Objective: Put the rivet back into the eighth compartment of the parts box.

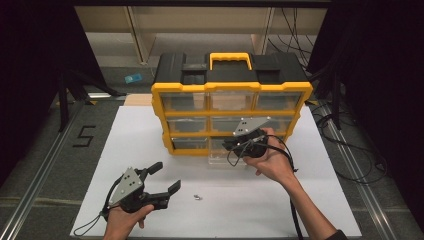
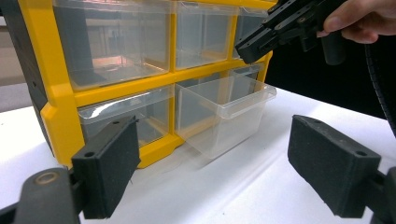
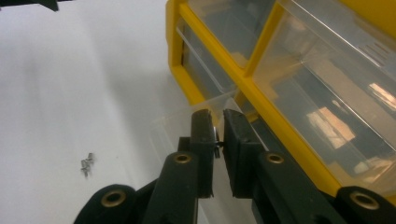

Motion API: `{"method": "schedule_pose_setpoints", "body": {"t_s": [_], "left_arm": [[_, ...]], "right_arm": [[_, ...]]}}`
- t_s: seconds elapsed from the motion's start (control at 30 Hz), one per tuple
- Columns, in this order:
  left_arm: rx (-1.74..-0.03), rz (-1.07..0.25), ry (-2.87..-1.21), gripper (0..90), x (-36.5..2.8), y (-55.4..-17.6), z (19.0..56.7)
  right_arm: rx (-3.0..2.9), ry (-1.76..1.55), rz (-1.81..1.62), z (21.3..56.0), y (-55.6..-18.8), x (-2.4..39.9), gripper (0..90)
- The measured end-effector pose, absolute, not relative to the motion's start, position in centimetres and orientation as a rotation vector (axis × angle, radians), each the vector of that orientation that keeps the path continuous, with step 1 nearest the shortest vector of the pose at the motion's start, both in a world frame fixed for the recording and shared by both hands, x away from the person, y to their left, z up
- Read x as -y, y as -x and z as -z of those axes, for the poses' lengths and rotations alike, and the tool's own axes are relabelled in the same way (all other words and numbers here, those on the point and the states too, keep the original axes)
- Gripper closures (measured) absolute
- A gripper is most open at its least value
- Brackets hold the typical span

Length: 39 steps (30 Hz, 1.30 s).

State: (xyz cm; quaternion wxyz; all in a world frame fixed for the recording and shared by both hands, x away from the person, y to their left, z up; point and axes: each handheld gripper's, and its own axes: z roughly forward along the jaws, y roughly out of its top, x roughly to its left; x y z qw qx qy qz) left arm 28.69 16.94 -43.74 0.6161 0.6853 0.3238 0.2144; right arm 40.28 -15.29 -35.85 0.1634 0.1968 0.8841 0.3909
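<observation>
The right claw is clenched on a tiny dark screw above the pulled-out clear plastic drawer, bottom row of the yellow-and-black organiser cabinet at the worktop's far edge. Next it likely needs lowering and releasing. The left claw waits released, near the front-left corner.

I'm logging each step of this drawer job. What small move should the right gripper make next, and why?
Probably draw the clear drawer a little farther out. The right gripper is shut on its front wall, it is only partly out of the yellow cabinet, and the screws lie on the table.
</observation>
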Motion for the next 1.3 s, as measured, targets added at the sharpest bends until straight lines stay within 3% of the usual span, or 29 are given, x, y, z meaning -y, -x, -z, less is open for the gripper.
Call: {"method": "schedule_pose_setpoints", "body": {"t_s": [0.6, 0.7, 0.87, 1.3], "left_arm": [[-0.746, -0.494, -1.578, 16.8, -16.9, -28.7, 43.7], [-0.745, -0.494, -1.577, 16.8, -16.9, -28.7, 43.7], [-0.746, -0.494, -1.579, 16.8, -16.9, -28.7, 43.7], [-0.747, -0.494, -1.573, 16.8, -17.0, -28.7, 43.7]], "right_arm": [[-2.515, -0.621, -1.041, 37.9, -41.7, 15.8, 80.9], [-2.522, -0.651, -1.029, 37.9, -41.7, 15.8, 64.8], [-2.491, -0.622, -1.073, 37.1, -41.3, 15.6, 47.4], [-2.546, -0.419, -1.132, 36.0, -38.3, 12.3, 34.1]]}}
